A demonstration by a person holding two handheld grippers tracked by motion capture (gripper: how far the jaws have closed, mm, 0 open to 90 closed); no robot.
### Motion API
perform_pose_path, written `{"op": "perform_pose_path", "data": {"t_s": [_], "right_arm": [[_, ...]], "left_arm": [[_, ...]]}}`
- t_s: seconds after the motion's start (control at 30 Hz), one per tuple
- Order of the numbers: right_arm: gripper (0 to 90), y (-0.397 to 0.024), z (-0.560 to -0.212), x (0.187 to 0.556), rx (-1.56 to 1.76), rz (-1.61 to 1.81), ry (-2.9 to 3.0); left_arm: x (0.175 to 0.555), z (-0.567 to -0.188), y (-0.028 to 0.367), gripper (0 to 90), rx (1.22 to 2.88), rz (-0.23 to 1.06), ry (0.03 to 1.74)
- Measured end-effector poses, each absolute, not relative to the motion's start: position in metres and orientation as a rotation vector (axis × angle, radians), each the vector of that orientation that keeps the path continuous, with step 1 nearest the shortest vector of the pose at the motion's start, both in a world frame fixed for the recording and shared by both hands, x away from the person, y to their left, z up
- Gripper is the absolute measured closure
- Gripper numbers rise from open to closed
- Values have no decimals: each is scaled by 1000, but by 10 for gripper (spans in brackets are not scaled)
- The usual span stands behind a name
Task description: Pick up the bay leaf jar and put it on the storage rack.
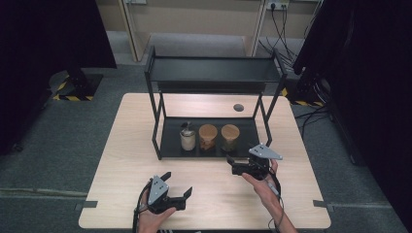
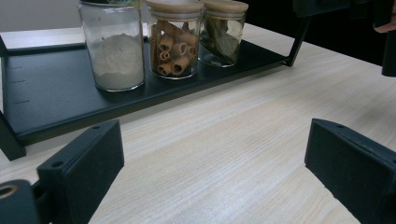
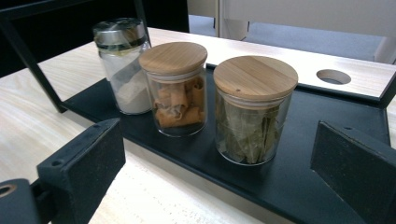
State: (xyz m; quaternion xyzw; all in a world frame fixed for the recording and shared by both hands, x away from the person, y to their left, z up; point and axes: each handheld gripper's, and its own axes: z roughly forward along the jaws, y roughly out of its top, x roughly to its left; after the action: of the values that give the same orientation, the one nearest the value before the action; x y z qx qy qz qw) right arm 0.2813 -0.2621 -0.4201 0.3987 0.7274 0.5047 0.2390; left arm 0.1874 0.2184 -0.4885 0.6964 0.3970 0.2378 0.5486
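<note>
Three glass jars stand in a row on the lower tray (image 1: pixel 245 145) of a black rack: a metal-lidded jar of white powder (image 1: pixel 187 138) (image 2: pixel 116 51) (image 3: pixel 122 65), a wooden-lidded jar of cinnamon sticks (image 1: pixel 207 137) (image 2: pixel 175 44) (image 3: pixel 176 88), and a wooden-lidded jar of dried leaves (image 1: pixel 230 136) (image 2: pixel 223 35) (image 3: pixel 253 112). My left gripper (image 1: pixel 179 184) (image 2: pixel 215 154) is open low over the bare table near its front edge, pointing at the jars. My right gripper (image 1: pixel 231 165) (image 3: pixel 217 154) is open just in front of the tray, facing the leaf jar with nothing between its jaws.
The rack's upper shelf (image 1: pixel 214 69) overhangs the jars, and its thin posts (image 1: pixel 268 121) stand at the tray's corners. A round cable hole (image 1: pixel 238 107) (image 3: pixel 333 76) is in the table behind the rack. Bare wooden table (image 1: pixel 214 194) lies between the grippers.
</note>
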Motion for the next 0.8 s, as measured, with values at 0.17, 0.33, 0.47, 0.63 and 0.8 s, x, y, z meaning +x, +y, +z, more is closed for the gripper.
{"op": "perform_pose_path", "data": {"t_s": [0.17,0.33,0.47,0.63,0.8], "right_arm": [[33,-264,-419,272,1070,1408,1997],[32,-265,-419,264,1040,1437,2004],[30,-266,-422,257,1011,1465,2020],[28,-267,-427,248,982,1490,2032],[27,-267,-431,241,962,1510,2056]], "left_arm": [[187,-488,219,37,1649,565,938],[187,-488,219,37,1648,567,938],[187,-488,219,37,1648,569,939],[187,-488,219,37,1648,569,939],[187,-488,219,37,1648,570,938]]}}
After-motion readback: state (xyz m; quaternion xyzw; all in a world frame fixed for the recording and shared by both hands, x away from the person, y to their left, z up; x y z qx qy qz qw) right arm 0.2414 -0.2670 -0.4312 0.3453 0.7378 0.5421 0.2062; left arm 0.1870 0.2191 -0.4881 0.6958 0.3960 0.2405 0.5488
